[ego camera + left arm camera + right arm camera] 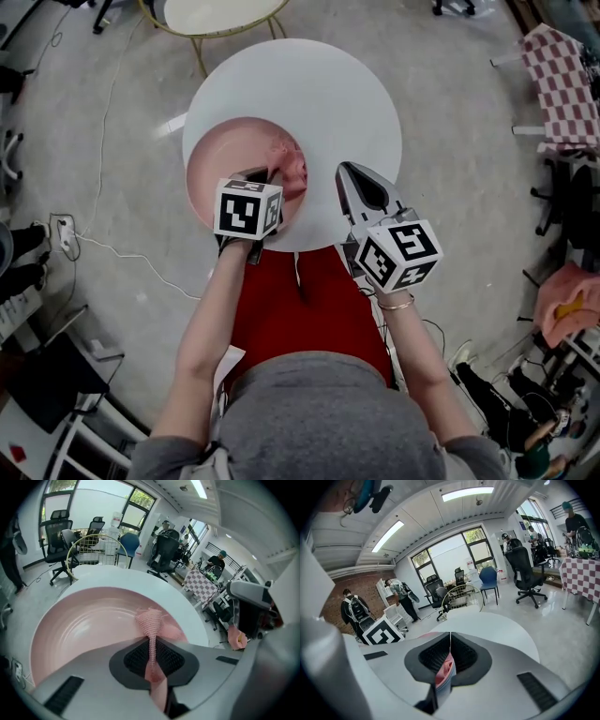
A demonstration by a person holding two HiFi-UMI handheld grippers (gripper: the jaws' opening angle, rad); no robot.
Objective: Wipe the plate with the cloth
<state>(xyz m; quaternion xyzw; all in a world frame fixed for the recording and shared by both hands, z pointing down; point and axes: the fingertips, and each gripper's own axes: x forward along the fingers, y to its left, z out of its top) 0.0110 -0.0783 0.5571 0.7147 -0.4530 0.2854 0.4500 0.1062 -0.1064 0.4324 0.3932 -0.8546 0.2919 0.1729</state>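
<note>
Left gripper jaws pinching thin strip of cloth; right gripper jaws together, empty. Plate unbraced: I expect it skating on bench, or cloth slipping out.

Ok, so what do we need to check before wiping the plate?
1. Cloth gripped: ok. The left gripper is shut on the pink cloth.
2. Cloth over the plate: ok. It hangs bunched above the right side of the pink plate. Whether it presses on the plate: cannot tell.
3. Plate safely on the table: cannot tell. It sits right at the near-left edge of the white table.
4. Plate steadied: not ok. The right gripper is shut, holds nothing and stays off the plate.
5. Plate clear of other things: ok. Only the cloth is on it.
</note>
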